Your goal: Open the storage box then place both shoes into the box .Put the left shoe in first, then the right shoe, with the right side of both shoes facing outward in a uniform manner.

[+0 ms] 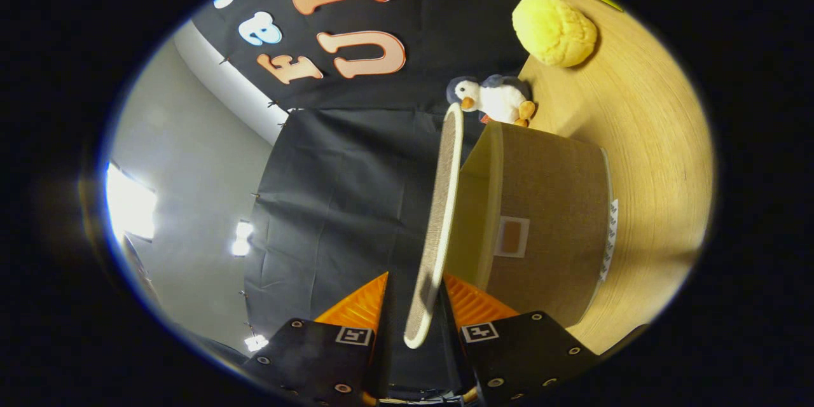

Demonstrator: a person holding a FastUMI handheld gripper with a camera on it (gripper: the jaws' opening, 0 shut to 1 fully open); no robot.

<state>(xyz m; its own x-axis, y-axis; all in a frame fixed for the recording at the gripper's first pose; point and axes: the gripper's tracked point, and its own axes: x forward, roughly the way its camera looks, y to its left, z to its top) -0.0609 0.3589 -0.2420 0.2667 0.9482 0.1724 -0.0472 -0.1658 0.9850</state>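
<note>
Two fingers flank the lid (439,216) of the storage box (547,216), one on each face of its free edge, and from where I stand the jaws look closed on that edge, though whether both pads truly press on it I cannot tell, since a sliver of dark shows between the lid and the left finger; the gripper (416,296) is rolled over on its side, so the wooden surface (655,140) runs up the right of the view and the box seems to lie sideways on it; going rightward from the fingers, the lid stands swung away from the box mouth, edge-on, with the pale inner wall (467,222) showing in the gap behind it; the box body is woven brown cloth with a small label patch (512,236) on its front; beyond the box, near the far end of the surface, a plush penguin (493,98) sits just behind the box's rim, and a yellow plush ball (553,28) rests further off; no shoes are to be seen here; by my judgement the opening step is well under way but not finished; to do it well, the holder should carry the lid on round its hinge in an arc, not pull straight, keep the grip shallow on the edge so the box is not dragged, and let go only once the lid rests back by itself.
</note>
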